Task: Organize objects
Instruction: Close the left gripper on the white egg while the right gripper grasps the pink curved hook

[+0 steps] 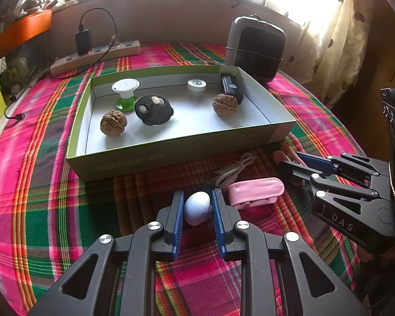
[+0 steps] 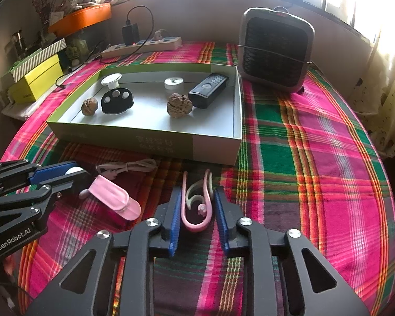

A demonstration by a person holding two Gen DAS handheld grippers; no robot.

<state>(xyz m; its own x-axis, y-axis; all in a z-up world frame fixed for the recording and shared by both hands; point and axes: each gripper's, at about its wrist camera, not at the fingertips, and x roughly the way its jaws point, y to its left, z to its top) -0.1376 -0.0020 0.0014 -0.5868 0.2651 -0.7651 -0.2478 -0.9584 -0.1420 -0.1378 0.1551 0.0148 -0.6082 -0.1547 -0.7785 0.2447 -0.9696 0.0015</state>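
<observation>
My left gripper [image 1: 197, 205] has its blue pads on both sides of a pale lavender egg-shaped object [image 1: 197, 207] that rests on the plaid cloth; the pads look to touch it. My right gripper [image 2: 197, 205] straddles a pink U-shaped clip [image 2: 196, 205] with a pale inner hook; its pads stand close beside it. A green-rimmed box [image 1: 171, 155] lies ahead with two walnuts [image 1: 113, 123], a black round gadget [image 1: 153, 110], a white-and-green stand [image 1: 126, 90], a white cap [image 1: 196, 85] and a black remote [image 1: 230, 87].
A pink case [image 1: 255, 191] and a coiled cable [image 1: 233, 169] lie between the grippers. A grey fan heater [image 1: 255, 50] stands at the back right. A power strip [image 1: 97, 55] with a charger lies at the back left. Yellow boxes [image 2: 36, 79] sit off the left edge.
</observation>
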